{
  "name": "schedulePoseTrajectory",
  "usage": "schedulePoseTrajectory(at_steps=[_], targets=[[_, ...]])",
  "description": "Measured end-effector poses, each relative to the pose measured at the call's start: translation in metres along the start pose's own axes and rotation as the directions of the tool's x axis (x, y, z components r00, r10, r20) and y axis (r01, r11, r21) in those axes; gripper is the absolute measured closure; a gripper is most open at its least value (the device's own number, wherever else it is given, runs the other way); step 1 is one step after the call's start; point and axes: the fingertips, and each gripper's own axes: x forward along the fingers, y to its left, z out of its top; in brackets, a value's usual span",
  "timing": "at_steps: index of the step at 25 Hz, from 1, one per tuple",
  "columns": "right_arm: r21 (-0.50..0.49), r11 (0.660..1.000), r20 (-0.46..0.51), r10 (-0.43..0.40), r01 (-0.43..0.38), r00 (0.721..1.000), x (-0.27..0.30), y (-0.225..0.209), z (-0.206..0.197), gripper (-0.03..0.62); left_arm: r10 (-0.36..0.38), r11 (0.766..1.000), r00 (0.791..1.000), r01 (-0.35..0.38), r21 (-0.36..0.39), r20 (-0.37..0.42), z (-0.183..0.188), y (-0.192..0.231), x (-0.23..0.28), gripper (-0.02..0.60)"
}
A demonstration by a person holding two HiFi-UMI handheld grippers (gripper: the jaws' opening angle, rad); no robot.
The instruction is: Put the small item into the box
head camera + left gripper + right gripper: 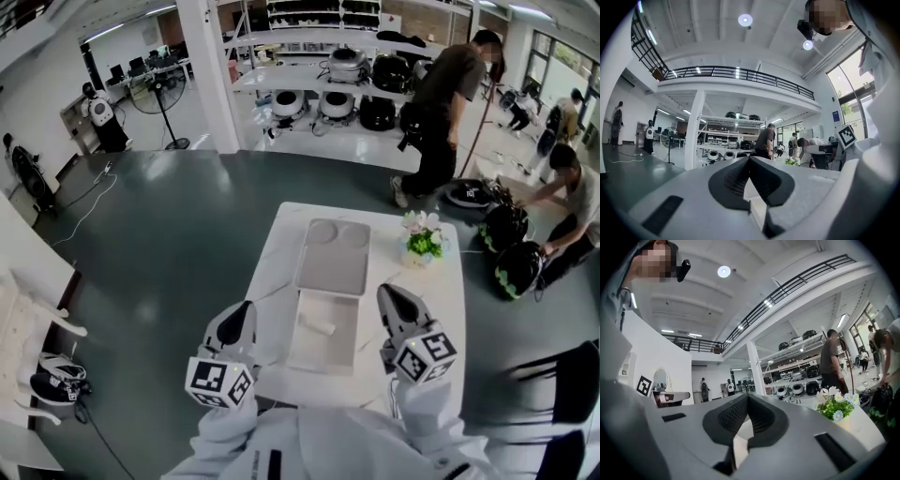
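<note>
left gripper (244,314) and right gripper (389,295) both clenched empty; small item (317,325) lying in box (323,358) looks light, soft, best pinched mid-length.

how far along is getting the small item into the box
Done, it seems: the small item lies inside the open box. In hand: nothing; the left tongs and right tongs are shut and empty either side of it. Left: perhaps only the grey lid, lying beyond the box.

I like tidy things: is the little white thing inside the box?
Yes, the small white item lies inside the open box.
</note>
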Motion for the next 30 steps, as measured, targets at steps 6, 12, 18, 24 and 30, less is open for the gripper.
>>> schedulePoseTrajectory(at_steps=[6, 12, 18, 24, 30], targets=[[0.005, 1.000, 0.010, 0.003, -0.004, 1.000, -0.003, -0.004, 0.004, 0.602, 0.016, 1.000, 1.000, -0.016, 0.003, 0.009, 0.003, -0.001, -0.002, 0.583], [0.006, 1.000, 0.007, 0.009, -0.009, 1.000, -0.002, -0.002, 0.005, 0.602, 0.024, 1.000, 1.000, -0.024, 0.001, 0.006, 0.004, -0.002, -0.005, 0.583], [0.001, 1.000, -0.006, 0.006, -0.006, 1.000, -0.001, -0.005, -0.002, 0.602, 0.029, 0.999, 1.000, -0.029, -0.019, 0.001, 0.000, -0.001, -0.004, 0.583], [0.007, 1.000, -0.005, 0.001, -0.001, 1.000, -0.002, -0.007, -0.001, 0.602, 0.030, 0.999, 1.000, -0.030, -0.021, -0.001, 0.000, -0.002, -0.003, 0.583], [0.002, 1.000, -0.007, -0.012, 0.012, 1.000, -0.004, -0.012, -0.002, 0.602, 0.032, 0.999, 0.999, -0.032, -0.027, -0.007, -0.004, -0.003, -0.003, 0.583]])
